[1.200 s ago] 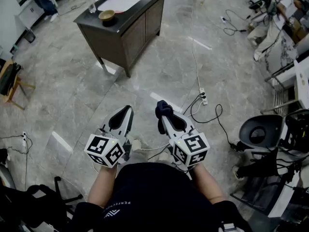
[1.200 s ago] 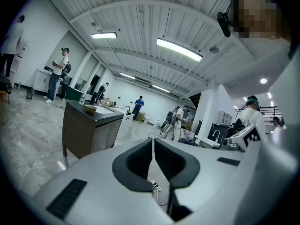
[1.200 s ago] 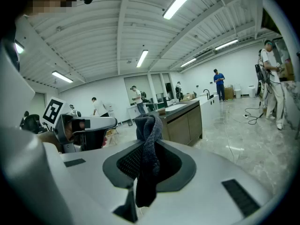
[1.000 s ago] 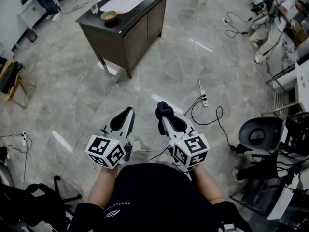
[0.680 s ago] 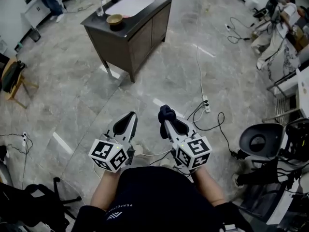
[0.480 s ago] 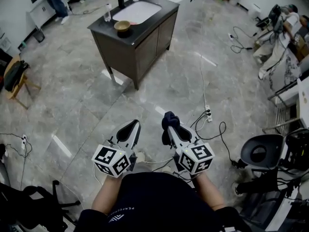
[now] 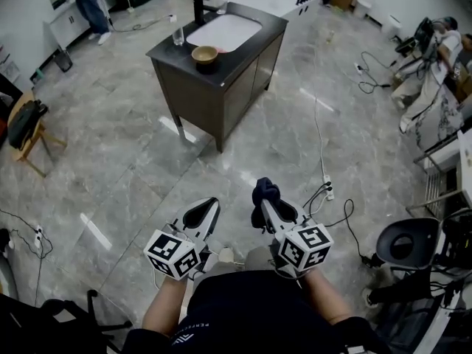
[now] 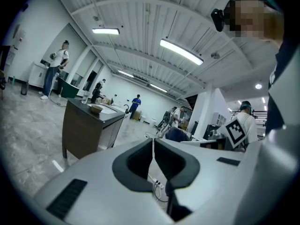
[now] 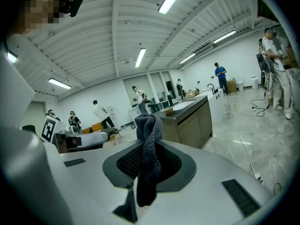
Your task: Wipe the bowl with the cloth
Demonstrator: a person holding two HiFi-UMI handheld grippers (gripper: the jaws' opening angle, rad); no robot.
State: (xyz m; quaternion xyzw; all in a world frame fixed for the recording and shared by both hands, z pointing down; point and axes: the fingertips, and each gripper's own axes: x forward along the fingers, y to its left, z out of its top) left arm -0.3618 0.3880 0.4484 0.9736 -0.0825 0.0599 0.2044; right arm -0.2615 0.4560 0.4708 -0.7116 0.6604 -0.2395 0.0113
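Observation:
A small wooden bowl stands on the dark cabinet top far ahead of me; it shows too as a bowl in the left gripper view and a bowl in the right gripper view. My right gripper is shut on a dark blue cloth, which bunches above the jaws and hangs below them, the cloth filling that view's middle. My left gripper is shut with nothing in it, its tips touching. Both are held low in front of me, well short of the cabinet.
The cabinet holds a white sink, a black tap and a glass. White cables and a power strip lie on the grey marble floor to the right. A black chair stands at right, a wooden stool at left. People stand far off.
The cabinet with the bowl has come nearer and further right in the head view as I walk toward it. Both grippers keep their hold and pose.

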